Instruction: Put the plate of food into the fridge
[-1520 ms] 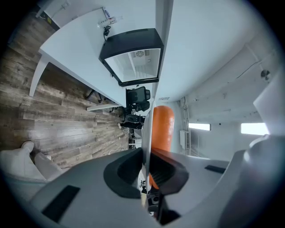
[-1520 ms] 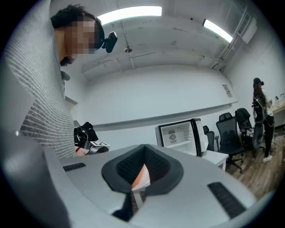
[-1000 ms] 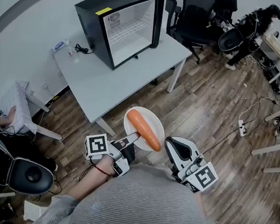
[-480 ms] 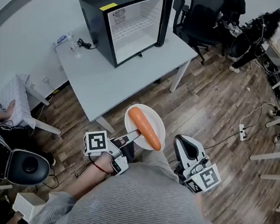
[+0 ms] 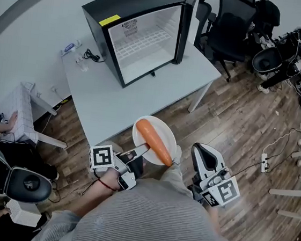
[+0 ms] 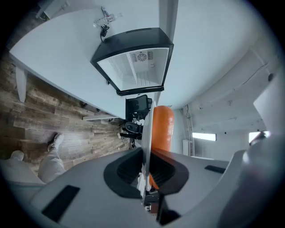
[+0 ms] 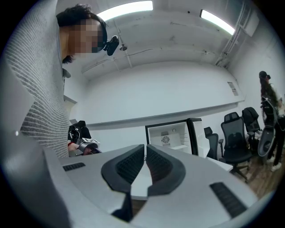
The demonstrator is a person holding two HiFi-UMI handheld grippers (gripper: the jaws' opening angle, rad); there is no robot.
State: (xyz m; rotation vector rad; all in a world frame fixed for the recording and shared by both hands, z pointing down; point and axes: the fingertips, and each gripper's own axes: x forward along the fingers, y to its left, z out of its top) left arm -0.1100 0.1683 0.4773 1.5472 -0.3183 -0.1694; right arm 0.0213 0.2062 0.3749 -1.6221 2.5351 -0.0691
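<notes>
the left gripper [image 5: 142, 153], low in the middle of the head view, has its jaws nearly together, pinched on the near rim of the plate [image 5: 163, 128]. it holds the plate in the air by the near edge of the table [image 5: 114, 102], with a carrot [image 5: 154, 142] lying across it. the right gripper [image 5: 203, 153], just right of the plate and apart from it, has its jaws pressed together on nothing, and the fridge [image 5: 143, 41] stands at the upper middle on the table, its door [image 5: 187, 24] open, well apart from the plate.
</notes>
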